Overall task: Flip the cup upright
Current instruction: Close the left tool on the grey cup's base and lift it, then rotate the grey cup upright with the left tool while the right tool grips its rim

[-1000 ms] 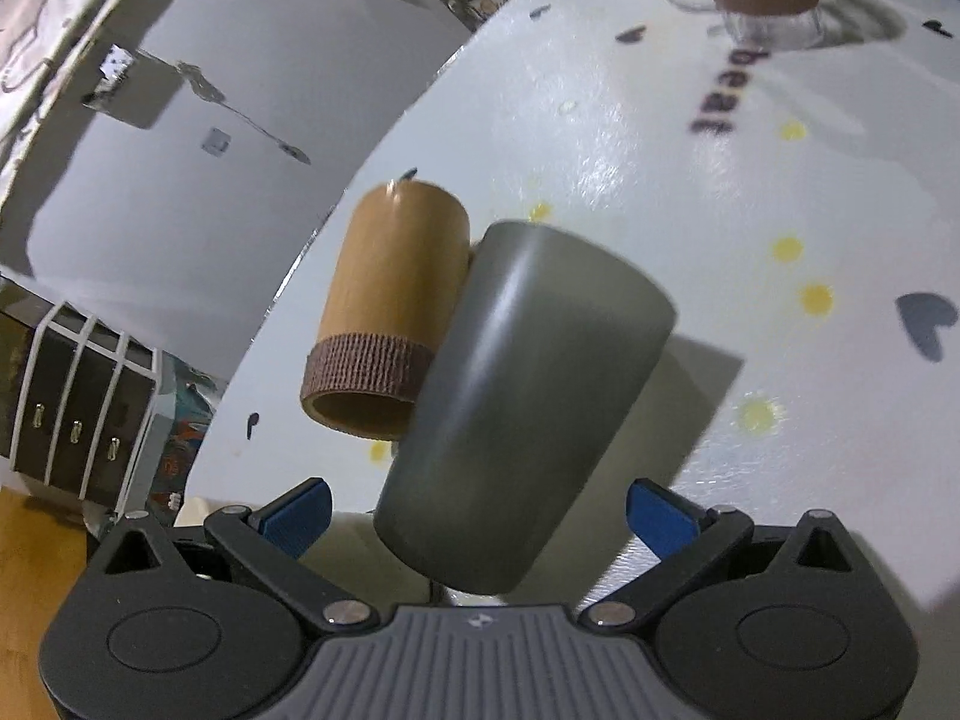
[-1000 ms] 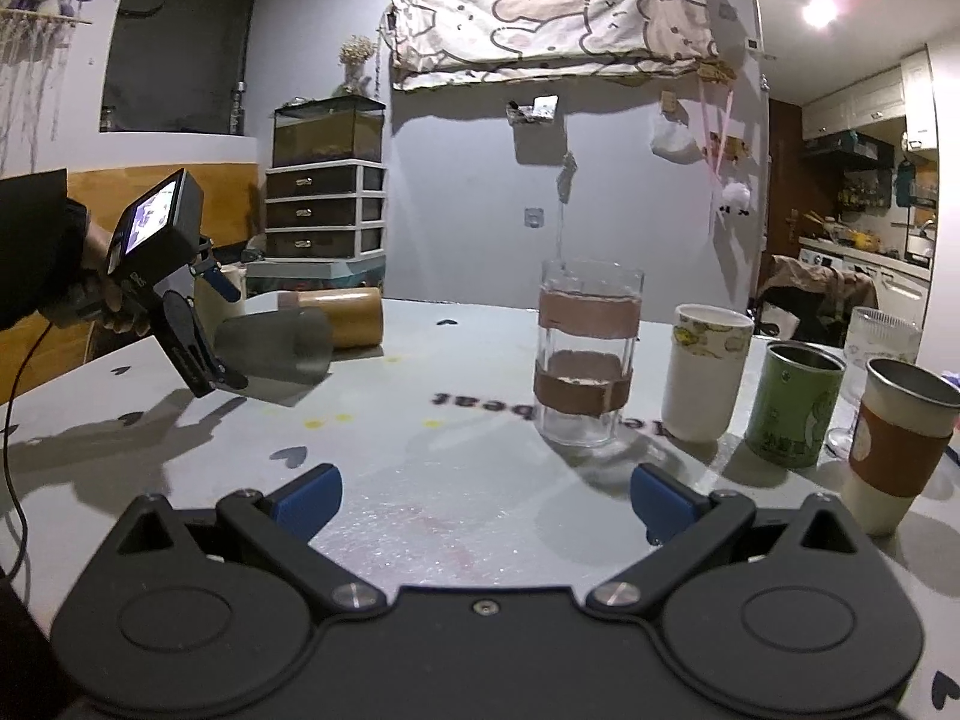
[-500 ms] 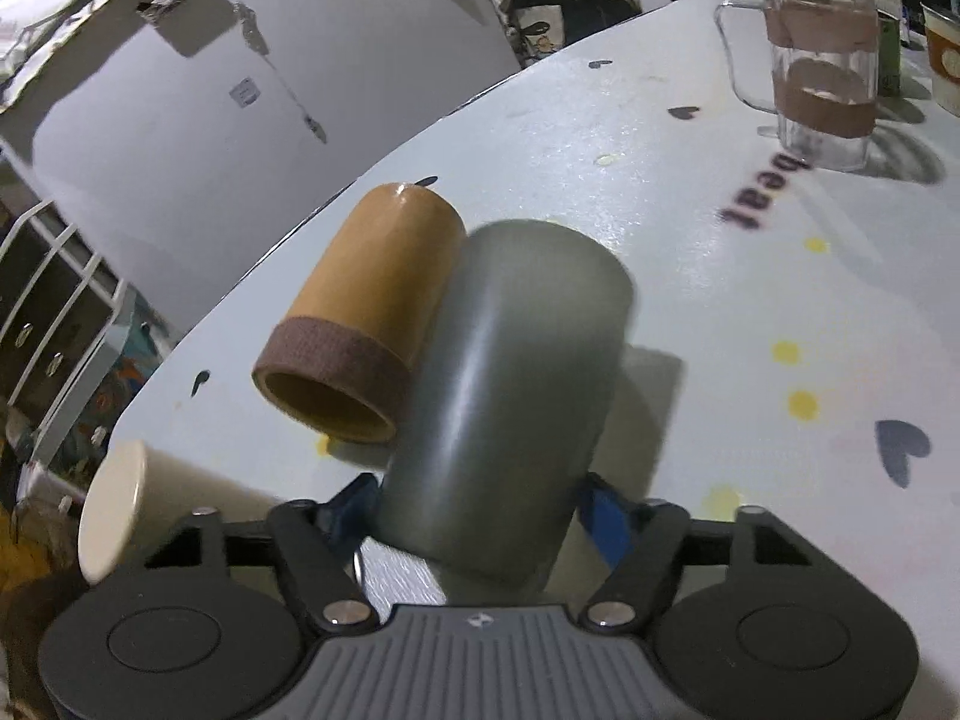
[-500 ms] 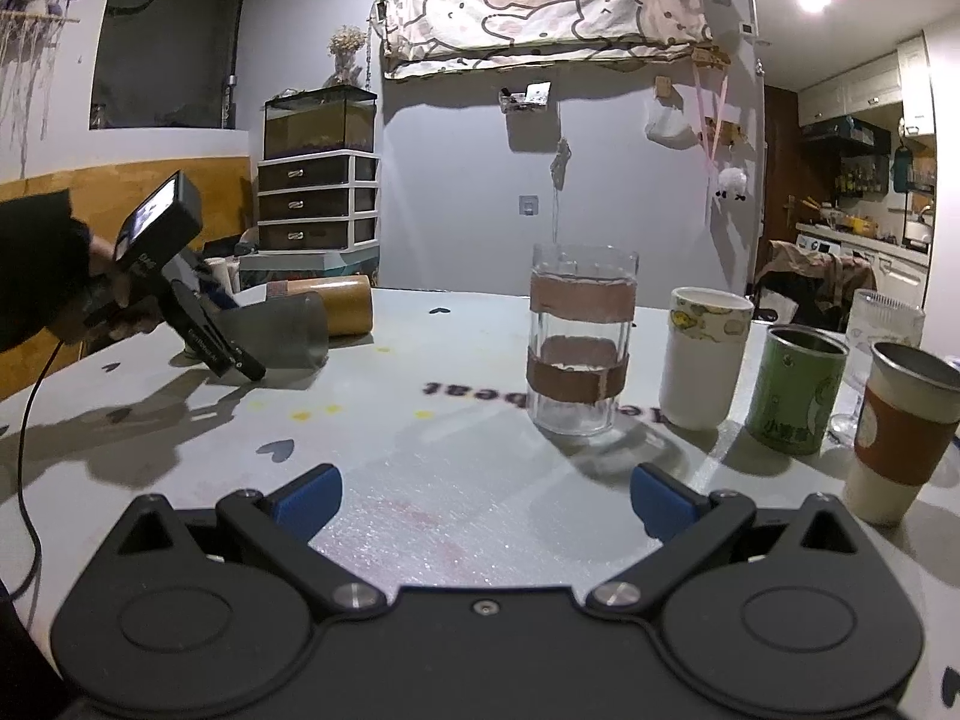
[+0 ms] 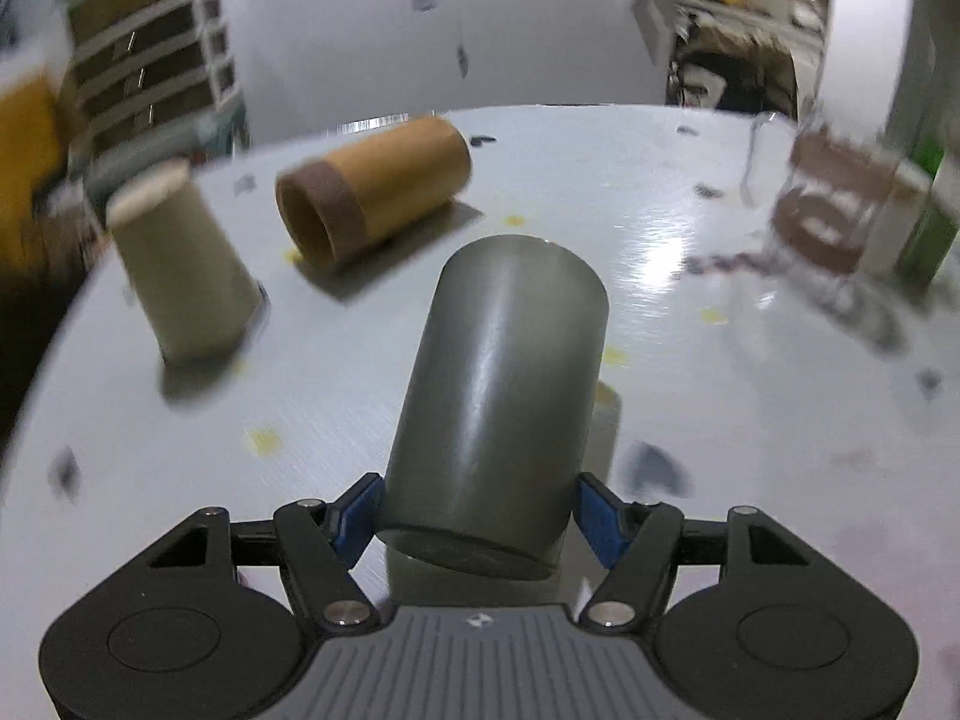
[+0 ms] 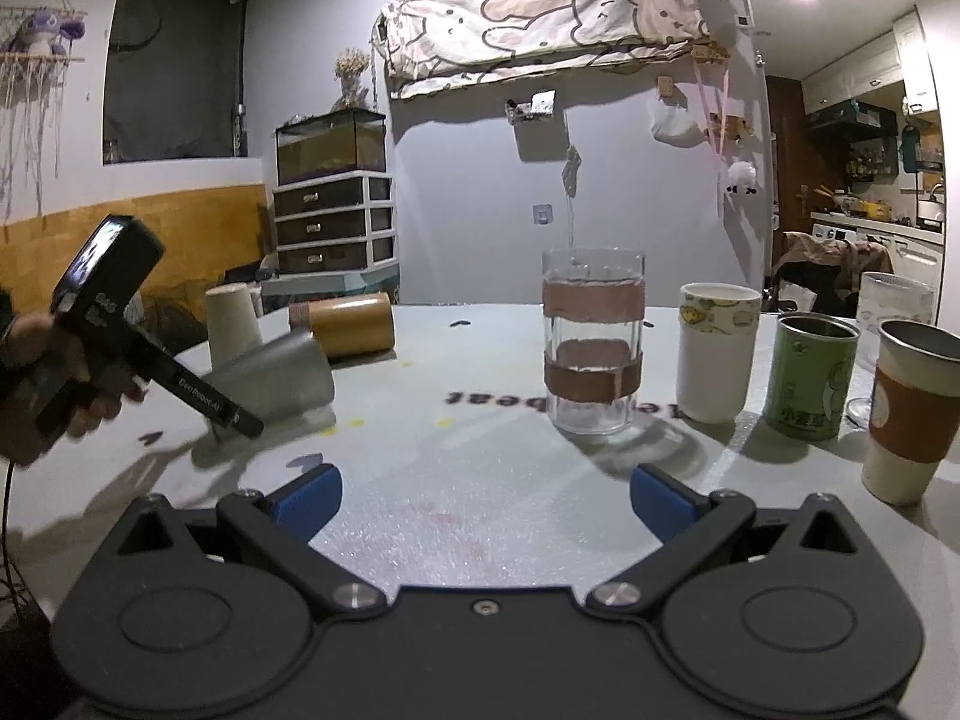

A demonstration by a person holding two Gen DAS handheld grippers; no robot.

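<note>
My left gripper (image 5: 477, 510) is shut on the grey cup (image 5: 498, 402) near its open rim. The cup is lifted off the white table (image 5: 360, 372) and tilts forward, closed base pointing away. In the right wrist view the grey cup (image 6: 276, 375) hangs tilted at the left, held by the left gripper (image 6: 237, 414). My right gripper (image 6: 483, 495) is open and empty, low over the table's near side.
A tan cup with a brown band (image 5: 372, 192) lies on its side behind the grey cup. A cream cup (image 5: 180, 276) stands upside down at the left. A banded glass (image 6: 593, 339), white cup (image 6: 717, 351), green can (image 6: 810, 375) and sleeved cup (image 6: 915, 408) stand upright at right.
My left gripper has lifted the grey cup away from the tan cup and swung it, so the cup now points away from me. The right gripper has stayed put.
</note>
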